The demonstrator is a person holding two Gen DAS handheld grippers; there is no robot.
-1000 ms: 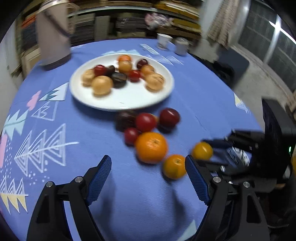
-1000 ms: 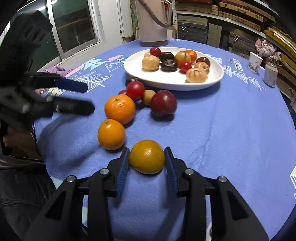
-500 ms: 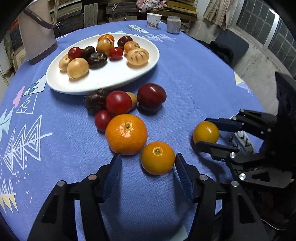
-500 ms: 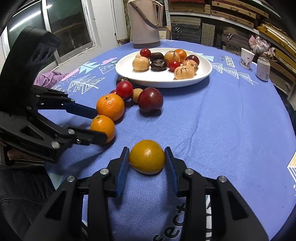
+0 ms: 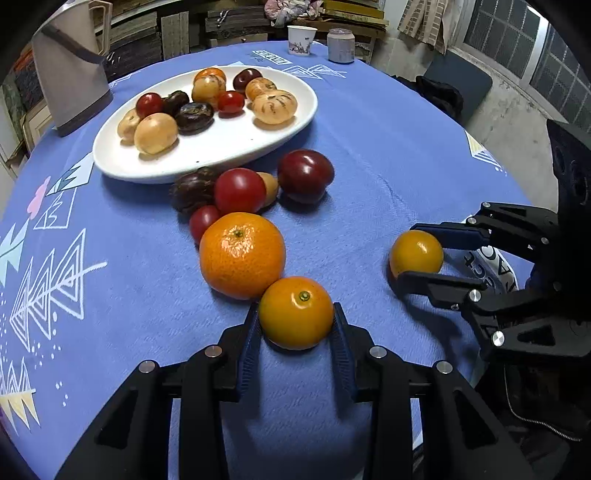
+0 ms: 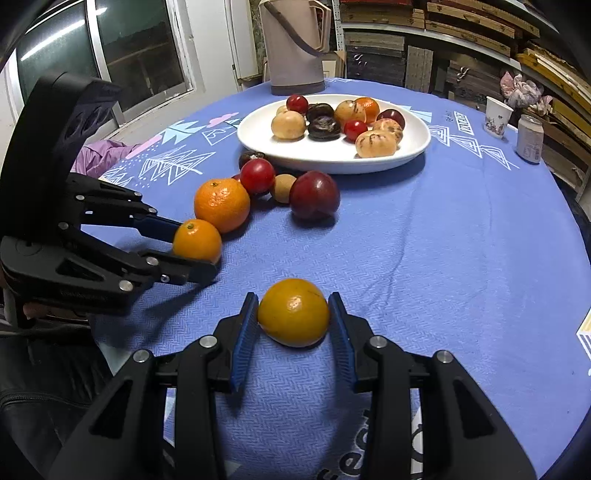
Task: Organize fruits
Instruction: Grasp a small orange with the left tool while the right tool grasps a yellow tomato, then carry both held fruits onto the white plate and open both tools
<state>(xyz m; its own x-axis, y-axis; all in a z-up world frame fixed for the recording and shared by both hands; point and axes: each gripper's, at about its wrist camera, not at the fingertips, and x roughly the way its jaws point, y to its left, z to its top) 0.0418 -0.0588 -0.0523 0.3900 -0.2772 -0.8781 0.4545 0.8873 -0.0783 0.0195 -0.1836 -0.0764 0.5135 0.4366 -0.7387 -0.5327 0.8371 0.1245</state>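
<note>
My left gripper has a small orange between its blue pads, which touch both sides while the jaws are closing. This orange rests on the blue tablecloth against a bigger orange. My right gripper is shut on a yellow-orange citrus fruit that sits on the cloth. The right wrist view also shows the left gripper at the left, around its small orange. Behind the oranges lies a cluster with a red tomato, a dark red plum and smaller fruits. A white plate holds several fruits.
A beige thermos jug stands at the back left of the round table. A paper cup and a small can stand at the far edge. Wooden shelves lie beyond, and the table edge drops off close to both grippers.
My left gripper came down and forward to the small orange and narrowed its jaws from wide open until the pads met the fruit. The right gripper kept still on its citrus fruit.
</note>
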